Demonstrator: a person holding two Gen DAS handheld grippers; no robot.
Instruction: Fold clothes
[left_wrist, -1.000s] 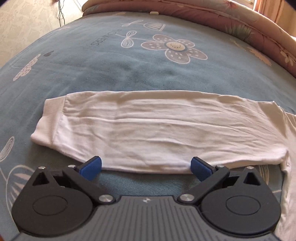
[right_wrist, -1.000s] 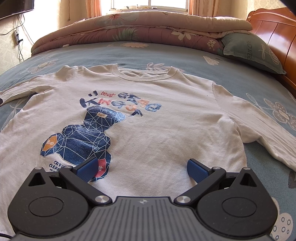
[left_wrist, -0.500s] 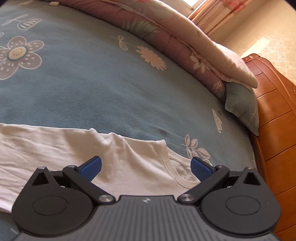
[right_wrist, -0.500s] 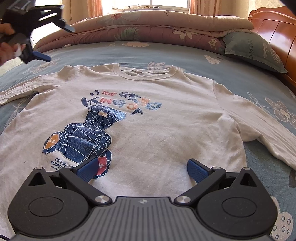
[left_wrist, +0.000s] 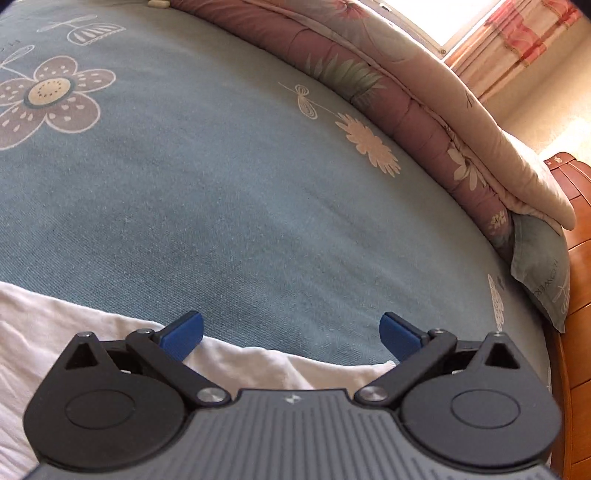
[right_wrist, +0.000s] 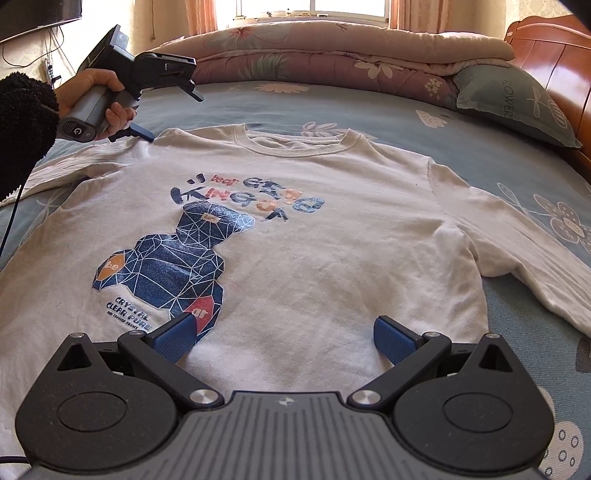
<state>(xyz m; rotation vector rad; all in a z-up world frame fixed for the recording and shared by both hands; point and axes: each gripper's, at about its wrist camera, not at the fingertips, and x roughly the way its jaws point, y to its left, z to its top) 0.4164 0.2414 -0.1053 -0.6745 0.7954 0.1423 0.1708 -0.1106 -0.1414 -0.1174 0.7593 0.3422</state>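
One white sweatshirt (right_wrist: 314, 229) flat on bed (right_wrist: 424, 122), blue bear print up — both grippers' jaws wide, empty.

left wrist cam low at shirt (left_wrist: 55, 332) shoulder edge, facing across bed (left_wrist: 221, 184) toward headboard corner, right wrist cam near hem, facing window, both share shirt, quilt (right_wrist: 332, 55)

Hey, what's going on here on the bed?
A person is about to fold a white long-sleeved shirt that lies flat, print up, on a blue bedspread. The left gripper, open, is at the shirt's shoulder near the collar. The right gripper, also open, hovers over the lower hem. Nothing is gripped or folded yet.
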